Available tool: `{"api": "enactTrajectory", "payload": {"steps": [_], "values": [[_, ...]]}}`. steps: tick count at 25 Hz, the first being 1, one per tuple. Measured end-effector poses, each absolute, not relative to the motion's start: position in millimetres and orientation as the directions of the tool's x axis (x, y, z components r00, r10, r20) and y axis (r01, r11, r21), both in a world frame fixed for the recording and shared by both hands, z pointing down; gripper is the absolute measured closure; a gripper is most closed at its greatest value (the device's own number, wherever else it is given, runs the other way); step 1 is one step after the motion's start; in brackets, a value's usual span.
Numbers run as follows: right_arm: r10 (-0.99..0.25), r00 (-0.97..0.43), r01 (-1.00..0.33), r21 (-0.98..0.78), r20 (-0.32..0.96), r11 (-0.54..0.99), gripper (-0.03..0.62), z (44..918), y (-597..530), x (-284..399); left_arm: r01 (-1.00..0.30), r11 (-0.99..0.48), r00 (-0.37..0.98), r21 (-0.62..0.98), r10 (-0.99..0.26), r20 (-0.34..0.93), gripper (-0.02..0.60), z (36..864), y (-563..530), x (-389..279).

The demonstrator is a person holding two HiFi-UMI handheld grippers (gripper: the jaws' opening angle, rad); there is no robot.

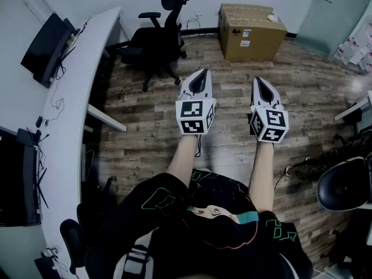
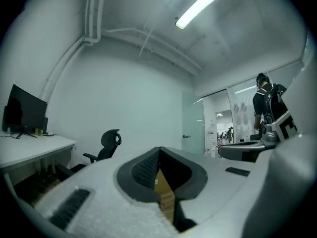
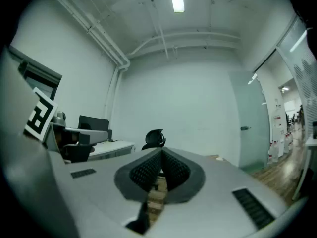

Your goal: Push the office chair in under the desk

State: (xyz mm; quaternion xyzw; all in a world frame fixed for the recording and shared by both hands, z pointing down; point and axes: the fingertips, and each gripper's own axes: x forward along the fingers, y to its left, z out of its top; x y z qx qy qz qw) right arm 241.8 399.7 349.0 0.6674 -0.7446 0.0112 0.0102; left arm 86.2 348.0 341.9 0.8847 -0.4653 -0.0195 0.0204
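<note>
The black office chair (image 1: 157,39) stands on the wood floor, pulled out from the far end of the long white desk (image 1: 75,97) on the left. Both grippers are held level in front of me, well short of the chair. My left gripper (image 1: 200,75) is shut and empty, aimed just right of the chair. My right gripper (image 1: 260,82) is also shut with nothing in it. In the left gripper view the chair (image 2: 106,145) shows left of the closed gripper (image 2: 159,150), beside the desk (image 2: 34,150). In the right gripper view only the chair's headrest (image 3: 155,138) rises above the gripper (image 3: 161,152).
A cardboard box (image 1: 251,31) sits against the far wall, right of the chair. Monitors (image 1: 49,48) and cables lie on the desk. Another chair (image 1: 346,185) and a second desk edge (image 1: 354,106) are at the right. A person (image 2: 265,103) stands beyond the glass partition.
</note>
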Motion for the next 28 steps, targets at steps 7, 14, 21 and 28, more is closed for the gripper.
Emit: {"api": "enactTrajectory", "payload": {"steps": [7, 14, 21, 28], "values": [[-0.994, -0.106, -0.993, -0.048, 0.020, 0.105, 0.589, 349.7, 397.0, 257.8, -0.826, -0.560, 0.561, 0.063, -0.828, -0.006, 0.572, 346.7, 346.3, 95.2], [-0.988, -0.151, -0.987, -0.061, 0.039, 0.148, 0.589, 358.2, 381.2, 250.3, -0.842, -0.534, 0.536, 0.074, -0.844, 0.005, 0.572, 353.0, 329.2, 81.9], [-0.981, -0.180, -0.982, -0.065, 0.068, 0.176, 0.589, 374.1, 329.5, 253.2, -0.852, -0.517, 0.520, 0.089, -0.854, 0.014, 0.572, 368.2, 279.4, 83.0], [-0.969, -0.227, -0.972, -0.081, 0.091, 0.220, 0.589, 388.9, 232.3, 249.5, -0.870, -0.481, 0.486, 0.106, -0.873, 0.029, 0.573, 383.2, 188.9, 79.5]]}}
